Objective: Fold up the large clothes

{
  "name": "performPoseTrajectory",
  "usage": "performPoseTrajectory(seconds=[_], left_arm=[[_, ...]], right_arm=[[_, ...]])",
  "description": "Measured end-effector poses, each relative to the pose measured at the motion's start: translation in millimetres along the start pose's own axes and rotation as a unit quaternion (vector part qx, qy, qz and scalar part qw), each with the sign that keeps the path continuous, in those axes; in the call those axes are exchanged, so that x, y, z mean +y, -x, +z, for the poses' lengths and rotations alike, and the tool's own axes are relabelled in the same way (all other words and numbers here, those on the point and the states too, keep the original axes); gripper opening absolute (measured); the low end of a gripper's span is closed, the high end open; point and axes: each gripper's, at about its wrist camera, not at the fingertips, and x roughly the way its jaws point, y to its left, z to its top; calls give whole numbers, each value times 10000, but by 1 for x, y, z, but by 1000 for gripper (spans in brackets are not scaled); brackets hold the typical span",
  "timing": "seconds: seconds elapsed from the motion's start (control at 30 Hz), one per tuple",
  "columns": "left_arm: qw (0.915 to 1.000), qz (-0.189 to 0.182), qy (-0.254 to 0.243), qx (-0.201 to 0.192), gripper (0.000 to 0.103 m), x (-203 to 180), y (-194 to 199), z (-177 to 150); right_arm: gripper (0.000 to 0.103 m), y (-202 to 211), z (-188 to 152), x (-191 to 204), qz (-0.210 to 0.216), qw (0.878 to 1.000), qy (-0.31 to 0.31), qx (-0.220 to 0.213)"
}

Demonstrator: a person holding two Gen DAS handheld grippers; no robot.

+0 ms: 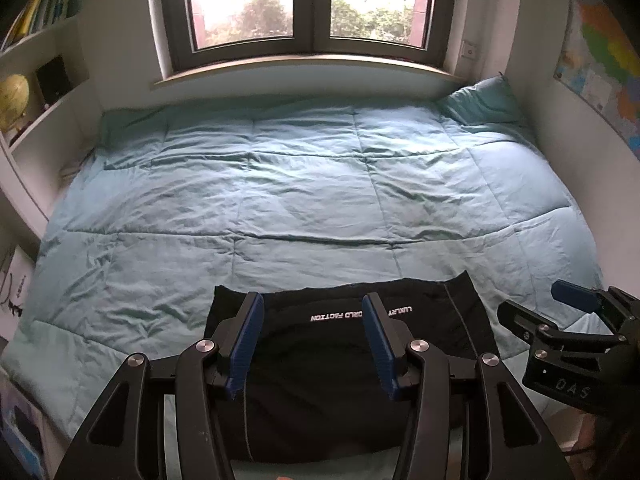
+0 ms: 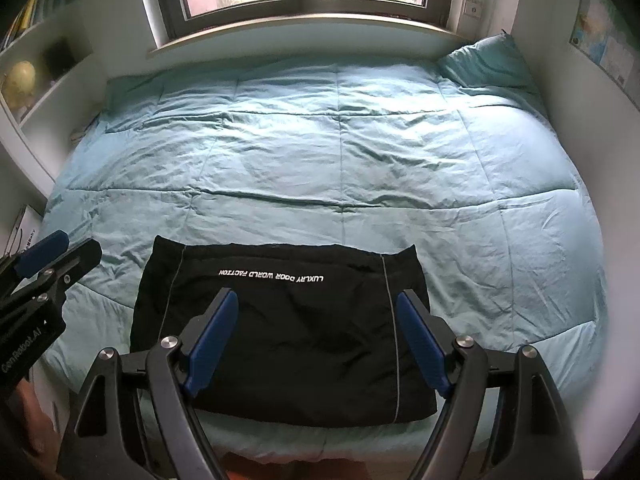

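Observation:
A black garment (image 2: 288, 320) with white lettering lies folded into a flat rectangle near the front edge of the bed; it also shows in the left wrist view (image 1: 340, 360). My left gripper (image 1: 312, 304) is open and empty, held above the garment. My right gripper (image 2: 318, 300) is open and empty, also above the garment. Each gripper shows at the side of the other's view: the right one in the left wrist view (image 1: 576, 300), the left one in the right wrist view (image 2: 60, 248).
A light blue quilt (image 2: 340, 152) covers the bed. A blue pillow (image 2: 488, 64) lies at the far right corner. A window sill (image 2: 304, 28) runs behind. White shelves with a globe (image 2: 20, 80) stand left. A map (image 1: 600, 60) hangs on the right wall.

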Motion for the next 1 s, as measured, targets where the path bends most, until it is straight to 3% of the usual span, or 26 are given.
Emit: performPoseTrajectory(seconds=[1.0], left_arm=[[9994, 110, -61, 308, 53, 3, -20, -13]], right_arm=[[83, -18, -7, 5, 59, 9994, 40, 335]])
